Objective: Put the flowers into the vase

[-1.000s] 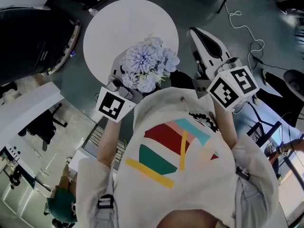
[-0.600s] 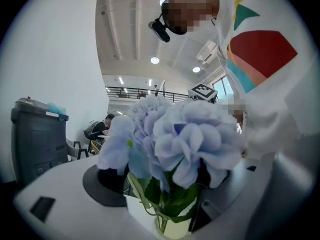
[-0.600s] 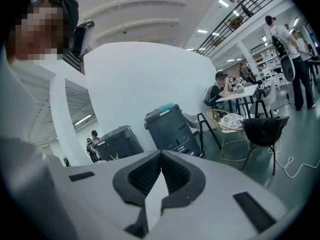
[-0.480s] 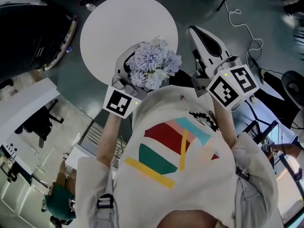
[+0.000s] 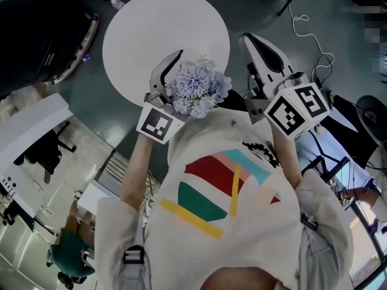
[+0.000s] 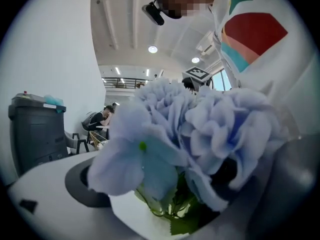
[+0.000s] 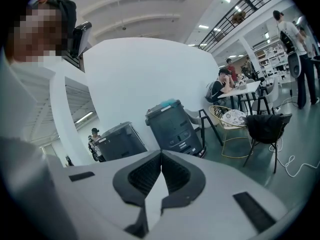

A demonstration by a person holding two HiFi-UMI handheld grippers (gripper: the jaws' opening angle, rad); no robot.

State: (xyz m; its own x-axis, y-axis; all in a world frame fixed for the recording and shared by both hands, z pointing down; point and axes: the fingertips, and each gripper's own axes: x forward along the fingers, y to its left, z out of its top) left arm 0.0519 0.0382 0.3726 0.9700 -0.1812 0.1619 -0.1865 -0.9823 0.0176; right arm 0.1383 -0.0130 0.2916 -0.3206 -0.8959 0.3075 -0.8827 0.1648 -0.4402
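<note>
Both grippers clear of flowers [image 5: 196, 88]: release step.
L gripper [image 5: 184, 71] jaws just spread wide, flowers between, not pinched, at table [image 5: 151, 29] edge; vase unseen. R gripper [image 7: 159, 156] closed tip-to-tip, empty. Pull L back straight, no snag.

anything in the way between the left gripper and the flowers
Nothing visible does. The flowers stand right between the jaws of the left gripper, which have just been opening and are wide apart, over the near edge of the white round table.
</note>
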